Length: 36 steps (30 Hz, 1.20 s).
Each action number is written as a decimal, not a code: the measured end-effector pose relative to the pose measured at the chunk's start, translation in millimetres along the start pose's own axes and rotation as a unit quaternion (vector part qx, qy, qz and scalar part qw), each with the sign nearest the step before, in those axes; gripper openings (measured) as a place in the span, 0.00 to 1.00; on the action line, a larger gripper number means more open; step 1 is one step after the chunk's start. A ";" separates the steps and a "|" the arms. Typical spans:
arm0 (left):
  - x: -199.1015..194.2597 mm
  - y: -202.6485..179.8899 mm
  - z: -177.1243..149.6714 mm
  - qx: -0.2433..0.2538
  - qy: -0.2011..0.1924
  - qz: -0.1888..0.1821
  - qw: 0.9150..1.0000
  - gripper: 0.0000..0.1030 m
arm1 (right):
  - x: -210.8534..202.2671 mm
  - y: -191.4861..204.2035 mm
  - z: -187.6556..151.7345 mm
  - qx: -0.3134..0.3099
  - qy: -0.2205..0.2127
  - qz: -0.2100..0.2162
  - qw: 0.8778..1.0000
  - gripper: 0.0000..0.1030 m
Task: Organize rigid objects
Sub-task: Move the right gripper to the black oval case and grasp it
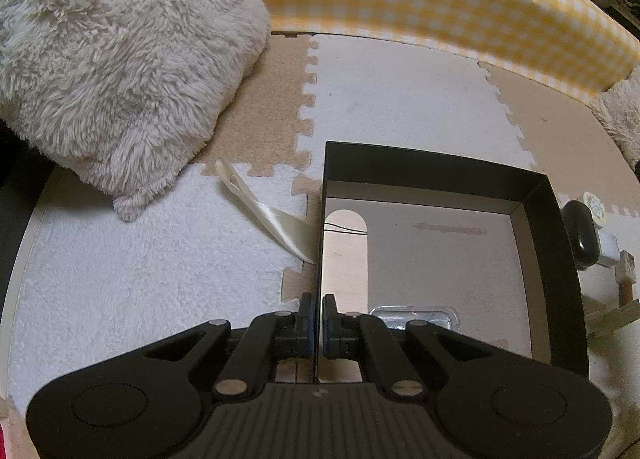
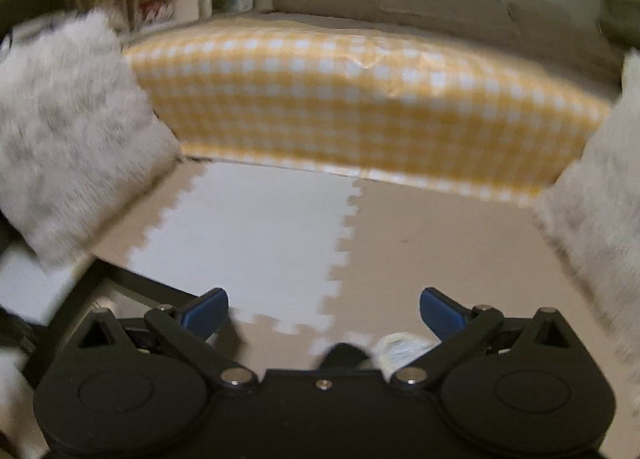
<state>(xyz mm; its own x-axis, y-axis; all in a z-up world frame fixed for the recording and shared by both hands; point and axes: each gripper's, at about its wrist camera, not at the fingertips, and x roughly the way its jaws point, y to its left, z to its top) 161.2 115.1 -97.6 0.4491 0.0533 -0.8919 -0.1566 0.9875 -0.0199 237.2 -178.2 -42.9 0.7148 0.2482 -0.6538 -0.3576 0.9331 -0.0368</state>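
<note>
Left gripper (image 1: 319,311) is pinched on the near-left wall of the black box (image 1: 536,195), one pad on each side of the wall, steadying it. Keep that clamp as is; the box is thin card and will slide on the mat if released.

Inside the box, right at the gripper's 1 o'clock, lies a clear plastic case (image 1: 416,317), already stowed. A pale rounded insert stands against the left wall.

Right gripper (image 2: 323,313) has its jaws spread wide with nothing between them; blue pads (image 2: 204,313) are clear of everything. The view is motion-blurred, so details are soft. Just under its nose at 6 o'clock are a dark rounded item (image 2: 343,355) and a white round item (image 2: 400,347) on the foam mat (image 2: 256,227).

Left view shows the same cluster outside the box's right wall at 3 o'clock: black oval case (image 1: 584,235), patterned round piece (image 1: 595,207), white block, small wooden pieces.

My read: next pick comes from that cluster. Come down over one item only, and close across its narrow side. The black case looks smooth, so centre it.

Beyond: cream ribbon (image 1: 256,211) at 11 o'clock, fluffy cushion (image 1: 112,59), yellow gingham mattress (image 2: 360,99).
</note>
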 end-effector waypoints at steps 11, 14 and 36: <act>-0.8 -0.5 0.9 -0.001 0.001 -0.001 1.000 0.03 | 34.9 -18.7 -43.7 -0.205 0.044 -0.011 0.978 1.00; -0.7 -0.4 1.0 -0.002 0.001 -0.002 1.000 0.03 | 45.0 -10.9 -56.4 -0.266 0.071 -0.003 0.961 1.00; -0.5 -0.2 -0.2 -0.001 0.001 -0.002 1.000 0.03 | 97.2 4.0 -52.7 -0.155 0.098 0.090 0.979 0.96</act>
<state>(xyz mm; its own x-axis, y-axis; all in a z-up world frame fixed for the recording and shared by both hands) 160.9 114.9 -97.3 0.4487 0.0499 -0.8923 -0.1574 0.9872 -0.0240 273.7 -164.1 -146.3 0.5063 0.3177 -0.8017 -0.6540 0.7475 -0.1168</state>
